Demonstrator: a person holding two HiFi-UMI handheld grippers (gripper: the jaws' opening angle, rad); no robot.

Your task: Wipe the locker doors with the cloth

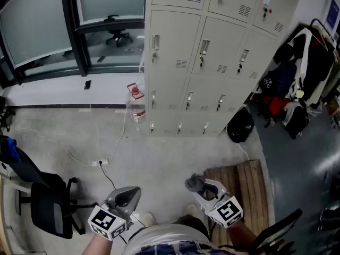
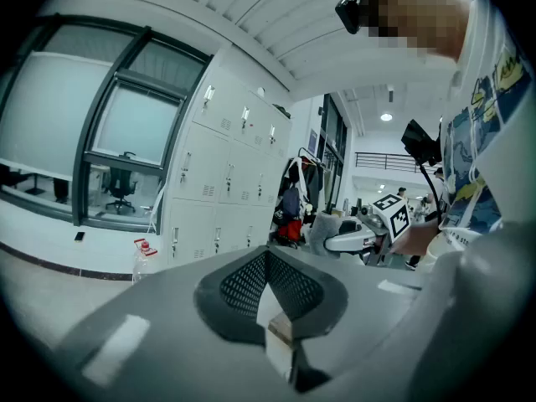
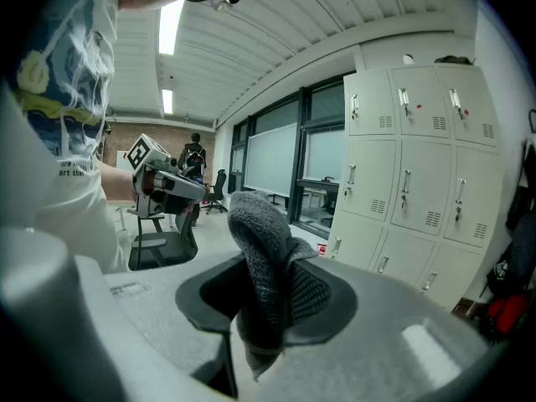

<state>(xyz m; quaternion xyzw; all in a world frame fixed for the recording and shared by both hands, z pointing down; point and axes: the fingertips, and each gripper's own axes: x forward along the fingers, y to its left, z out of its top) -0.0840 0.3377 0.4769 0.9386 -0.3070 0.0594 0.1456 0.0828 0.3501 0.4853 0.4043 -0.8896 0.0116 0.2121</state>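
Between the closed jaws of the right gripper [image 3: 268, 308], well short of the locker doors [image 1: 212, 57], the grey cloth [image 3: 264, 283] is pinched by one bunched fold. Wiping pressure could drag it loose, I judge. The left gripper [image 2: 272, 308] is closed on nothing. Bare floor lies ahead. The floor cable [image 1: 100, 162], the water bottle [image 1: 136, 102] at the lockers' left corner and the wooden pallet [image 1: 244, 185] on the right could trip the person.

From my seat, the lockers [image 1: 212, 57] lose their top row to the head view's upper edge, and the coat rack [image 1: 305, 73] runs off the right side. The small dark object [image 1: 87, 84] on the window ledge [image 1: 48, 95] is beyond me (too tiny). The cloth [image 3: 266, 249] vanishes at its lower end between the right gripper [image 3: 268, 296]'s jaws, which also covers part of the wooden pallet [image 1: 247, 187].
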